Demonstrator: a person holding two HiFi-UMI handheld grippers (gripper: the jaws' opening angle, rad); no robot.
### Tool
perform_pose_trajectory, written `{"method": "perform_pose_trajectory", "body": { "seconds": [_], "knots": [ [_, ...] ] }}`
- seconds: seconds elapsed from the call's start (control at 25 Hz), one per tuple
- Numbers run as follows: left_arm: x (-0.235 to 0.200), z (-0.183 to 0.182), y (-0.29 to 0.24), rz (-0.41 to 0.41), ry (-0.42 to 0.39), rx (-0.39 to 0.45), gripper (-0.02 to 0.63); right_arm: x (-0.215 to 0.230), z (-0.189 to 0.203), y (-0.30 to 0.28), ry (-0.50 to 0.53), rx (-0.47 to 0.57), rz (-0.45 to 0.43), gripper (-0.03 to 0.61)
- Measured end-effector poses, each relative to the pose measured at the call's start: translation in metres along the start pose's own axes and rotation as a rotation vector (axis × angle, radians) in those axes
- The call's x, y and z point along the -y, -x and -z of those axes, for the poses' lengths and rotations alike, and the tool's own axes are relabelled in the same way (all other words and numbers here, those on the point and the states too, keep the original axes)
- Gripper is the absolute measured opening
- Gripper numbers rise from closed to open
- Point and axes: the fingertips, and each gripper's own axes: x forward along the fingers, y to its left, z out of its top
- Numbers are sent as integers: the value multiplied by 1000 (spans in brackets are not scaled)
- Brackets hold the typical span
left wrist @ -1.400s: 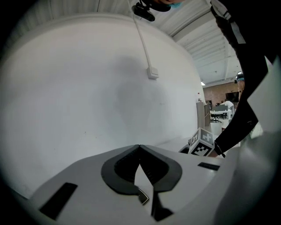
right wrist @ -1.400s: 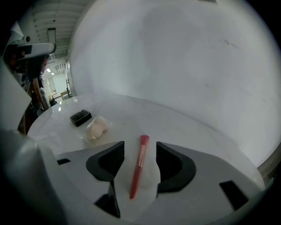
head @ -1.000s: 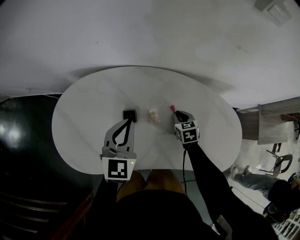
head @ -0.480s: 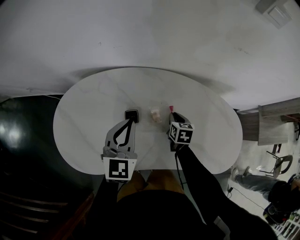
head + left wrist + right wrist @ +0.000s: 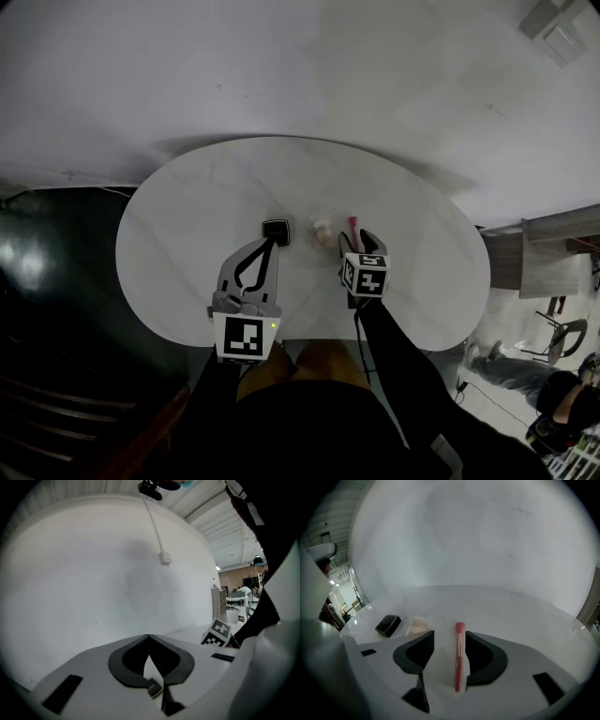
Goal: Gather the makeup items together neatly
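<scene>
Nearest, the person's dark sleeves (image 5: 403,375) reach out over the near edge of the white, oval, marble-patterned table (image 5: 187,234).

The left gripper (image 5: 149,637) rests low over the table's middle. Its grey jaws are closed, with the tips meeting and nothing pinched between them. Through the gap behind the tips, the small black square compact (image 5: 153,687) shows lying flat on the tabletop. From the head view the compact sits right at this gripper's tip.

The right gripper (image 5: 449,635) tilts down at the table to the right of the left one. Its jaws have just been opening and now stand well apart. The slim red-handled makeup brush with a pink head (image 5: 458,658) lies on the table between them, lengthwise along the jaws and close to the right jaw. Neither pad presses on it.

Just beyond and left of the brush lies a pale, soft beige puff (image 5: 417,625), and the compact is left of that. The three items form a short row near the table's centre. Beyond the far edge rises a plain white wall (image 5: 281,75).
</scene>
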Motion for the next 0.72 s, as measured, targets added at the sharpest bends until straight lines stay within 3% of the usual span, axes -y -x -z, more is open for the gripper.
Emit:
{"method": "perform_pose_trajectory", "body": {
  "seconds": [0.2, 0.36, 0.6, 0.72],
  "knots": [
    [-1, 2, 4, 4, 0, -3, 14, -38, -25, 15, 85, 85, -80, 209],
    [-3, 4, 7, 0, -4, 1, 14, -66, -20, 3, 134, 46, -127, 210],
    [-12, 8, 13, -19, 8, -12, 14, -65, 7, -13, -93, -55, -112, 196],
    [-15, 11, 15, -15, 17, -20, 14, -74, 7, -13, -120, -51, -117, 190]
  ]
}}
